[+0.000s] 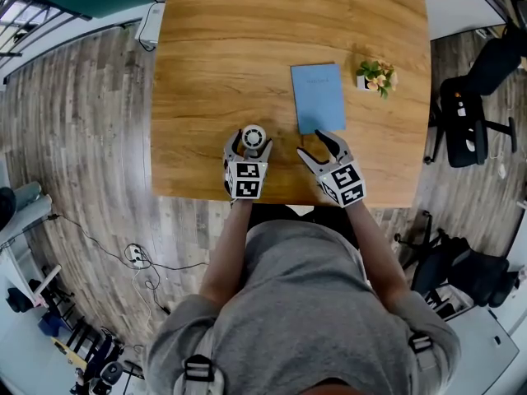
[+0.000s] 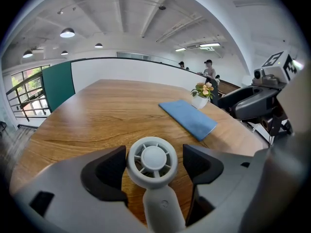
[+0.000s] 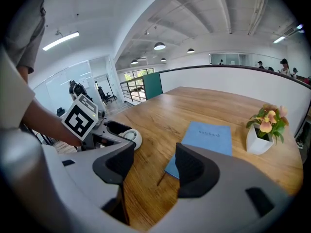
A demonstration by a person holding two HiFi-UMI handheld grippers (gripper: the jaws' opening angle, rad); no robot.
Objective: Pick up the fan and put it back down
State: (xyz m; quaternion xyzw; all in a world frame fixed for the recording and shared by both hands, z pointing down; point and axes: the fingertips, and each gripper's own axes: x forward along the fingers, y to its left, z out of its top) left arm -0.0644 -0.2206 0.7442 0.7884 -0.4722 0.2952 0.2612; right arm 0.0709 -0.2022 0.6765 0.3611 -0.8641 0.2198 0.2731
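A small white hand fan [image 1: 254,136] with a round head and a handle seems to lie on the wooden table [image 1: 214,56] near its front edge. My left gripper [image 1: 252,141] straddles the fan's head [image 2: 153,159]. The left pad sits very close to the head and a clear gap shows at the right pad. My right gripper [image 1: 316,146] hovers open and empty to the right, by the near corner of a blue notebook [image 1: 318,97]. In the right gripper view the fan [image 3: 132,137] shows beyond the left jaw of my right gripper [image 3: 154,154].
The blue notebook [image 3: 206,140] lies mid-table, and a small white pot of flowers [image 1: 375,76] stands to its right. Black office chairs [image 1: 473,113] stand on the floor right of the table. Cables [image 1: 136,257] lie on the floor at the left.
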